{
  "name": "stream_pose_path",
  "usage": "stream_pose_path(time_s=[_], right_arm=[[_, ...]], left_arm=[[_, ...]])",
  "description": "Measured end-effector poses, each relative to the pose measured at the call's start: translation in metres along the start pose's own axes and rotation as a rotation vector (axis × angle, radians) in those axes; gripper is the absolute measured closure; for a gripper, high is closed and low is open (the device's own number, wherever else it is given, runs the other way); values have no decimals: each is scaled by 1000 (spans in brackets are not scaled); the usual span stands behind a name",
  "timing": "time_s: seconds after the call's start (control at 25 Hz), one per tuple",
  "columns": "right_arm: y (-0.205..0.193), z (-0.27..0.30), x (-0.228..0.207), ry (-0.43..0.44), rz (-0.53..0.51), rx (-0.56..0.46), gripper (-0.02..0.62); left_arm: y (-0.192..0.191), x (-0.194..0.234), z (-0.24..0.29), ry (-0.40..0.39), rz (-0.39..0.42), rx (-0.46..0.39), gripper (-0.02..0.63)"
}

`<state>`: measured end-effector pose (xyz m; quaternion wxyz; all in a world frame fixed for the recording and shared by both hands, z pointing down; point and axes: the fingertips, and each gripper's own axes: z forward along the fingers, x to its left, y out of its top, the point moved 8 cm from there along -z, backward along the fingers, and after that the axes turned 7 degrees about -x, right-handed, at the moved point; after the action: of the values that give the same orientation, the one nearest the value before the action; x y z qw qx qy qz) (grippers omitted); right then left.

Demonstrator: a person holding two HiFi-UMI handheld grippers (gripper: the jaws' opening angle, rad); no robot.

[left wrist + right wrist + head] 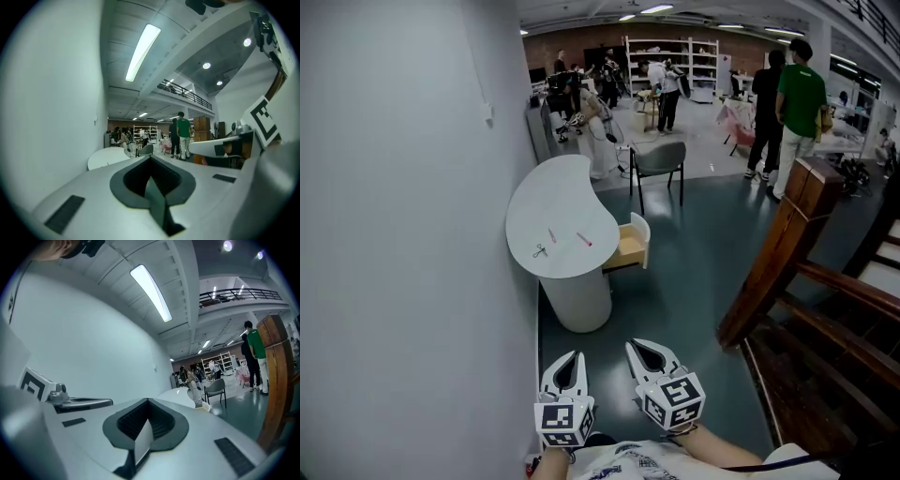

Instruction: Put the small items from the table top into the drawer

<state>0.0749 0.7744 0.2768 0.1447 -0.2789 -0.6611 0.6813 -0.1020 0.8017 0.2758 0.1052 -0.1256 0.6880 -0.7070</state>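
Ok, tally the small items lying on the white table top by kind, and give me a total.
Scissors: 1
Slim sticks, too small to identify: 2, the pink stick and the paler stick
Total: 3

— What colour is the curved, smooth table top [553,202]?
— White. The thin stick [584,240] on it is pink; the drawer [630,247] is pale wood inside.
— And the left gripper [577,356] and right gripper [632,348]?
— White, with black-and-white square-patterned cubes.
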Motion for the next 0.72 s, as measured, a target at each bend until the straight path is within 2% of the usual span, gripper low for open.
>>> stream_pose_path(time_s=[0.44, 0.72], right_arm=[[-10, 10, -22, -1, 37, 15, 575], [-14, 45, -37, -3, 27, 39, 575]], left_arm=[[-1, -4, 28, -17, 23, 19, 586], [-7, 21, 66, -13, -5, 22, 586]])
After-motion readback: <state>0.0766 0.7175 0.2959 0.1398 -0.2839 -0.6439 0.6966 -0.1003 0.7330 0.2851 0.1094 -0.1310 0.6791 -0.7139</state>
